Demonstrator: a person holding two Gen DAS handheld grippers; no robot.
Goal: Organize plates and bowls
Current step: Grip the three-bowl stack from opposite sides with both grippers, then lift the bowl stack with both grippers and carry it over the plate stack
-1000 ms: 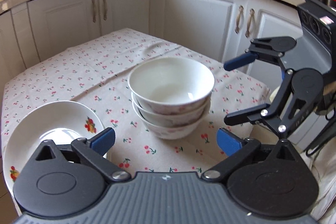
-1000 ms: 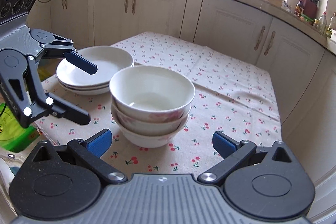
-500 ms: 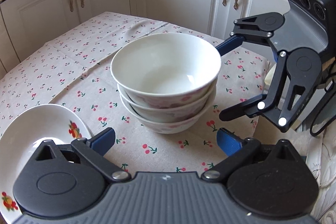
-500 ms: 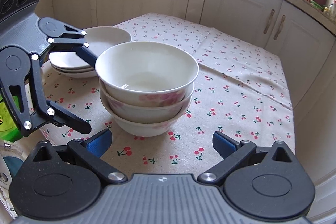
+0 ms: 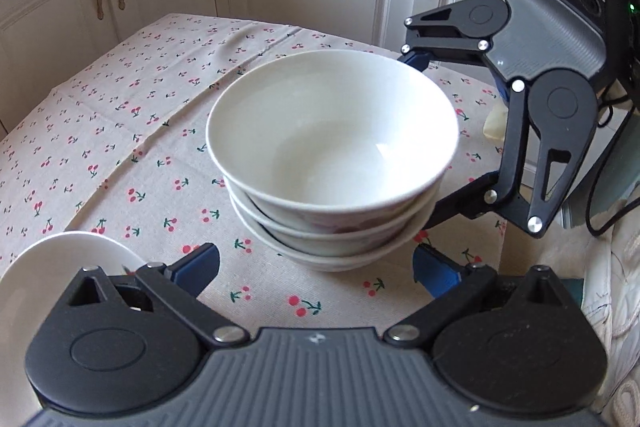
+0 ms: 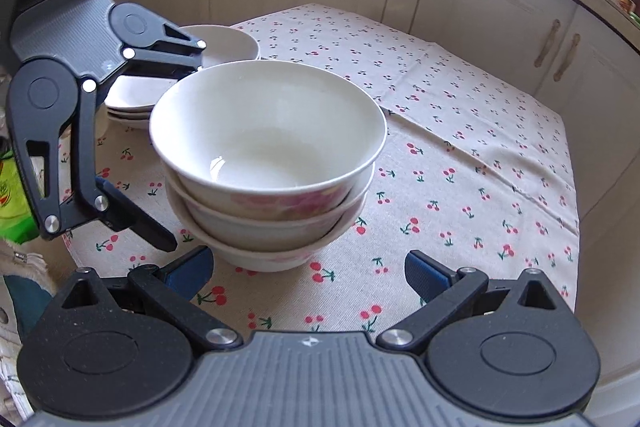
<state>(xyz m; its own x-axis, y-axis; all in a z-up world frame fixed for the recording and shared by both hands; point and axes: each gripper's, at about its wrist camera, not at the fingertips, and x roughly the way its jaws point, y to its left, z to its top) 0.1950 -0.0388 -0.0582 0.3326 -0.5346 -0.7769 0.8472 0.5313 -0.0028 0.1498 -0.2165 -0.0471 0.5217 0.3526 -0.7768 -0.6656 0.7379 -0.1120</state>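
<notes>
three nested bowls (image 6: pixel 264 163) sit mid-tablecloth (image 6: pixel 460 131); plate stack (image 6: pixel 136 99) behind-left (right wrist view), partly hidden by the left gripper (image 6: pixel 182 155).

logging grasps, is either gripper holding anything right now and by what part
Nothing is held. The left gripper and right gripper are both open, flanking the bowl stack from opposite sides, fingers apart from it.

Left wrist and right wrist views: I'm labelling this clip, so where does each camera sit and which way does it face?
Left wrist view: on the left claw, facing the stack of three white ceramic bowls; its blue-padded fingers show, right claw opposite.
Right wrist view: on the right claw, facing the same stack from the other side; left claw and stacked white plates at left.
Shared: bowls, cherry-print tablecloth, both open claws.
</notes>
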